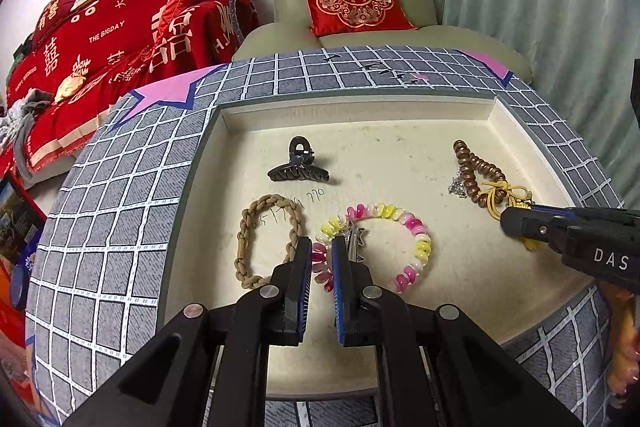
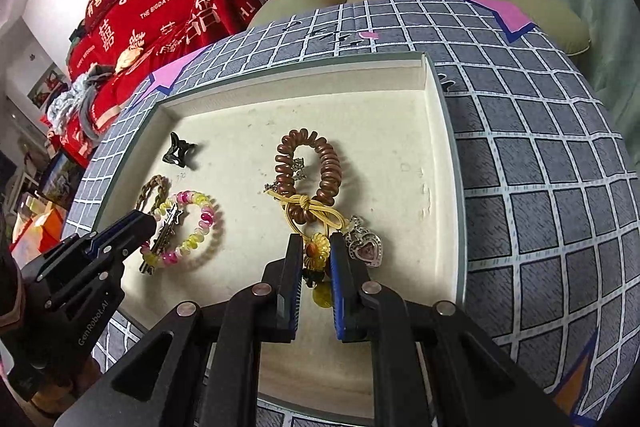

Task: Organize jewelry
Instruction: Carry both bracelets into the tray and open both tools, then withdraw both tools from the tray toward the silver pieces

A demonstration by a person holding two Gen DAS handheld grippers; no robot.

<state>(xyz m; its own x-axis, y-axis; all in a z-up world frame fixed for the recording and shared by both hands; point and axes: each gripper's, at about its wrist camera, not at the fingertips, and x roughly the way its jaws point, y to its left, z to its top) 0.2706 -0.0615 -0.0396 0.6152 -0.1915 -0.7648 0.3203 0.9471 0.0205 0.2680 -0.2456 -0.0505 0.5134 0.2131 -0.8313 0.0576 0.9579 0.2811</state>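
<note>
Cream felt lines the shallow tray (image 1: 400,115) that sits on a grey checked cloth (image 1: 120,227).

In the left wrist view, the left gripper (image 1: 322,247) sits at six o'clock, its jaws drawn nearly together. Between them lies the near-left arc of a pink-and-yellow coil band (image 1: 416,239); whether the pads actually pinch it cannot be told. A silver star clip (image 1: 354,239) lies across that band, just right of the right finger. At nine o'clock of the band is a braided tan loop (image 1: 268,239), touching the left finger's outer side. A black claw clip (image 1: 298,167) rests at twelve o'clock, apart from both.

In the right wrist view, the right gripper (image 2: 316,251) is narrowed about a yellow flower charm (image 2: 318,247), which fills the gap between the pads. A yellow elastic cord (image 2: 316,215) runs from the charm up to a knot on a brown coil band (image 2: 308,171) at twelve o'clock. A silver heart pendant (image 2: 366,247) lies just beside the right finger, at three o'clock. A small silver piece (image 2: 298,169) rests inside the brown coil.
</note>
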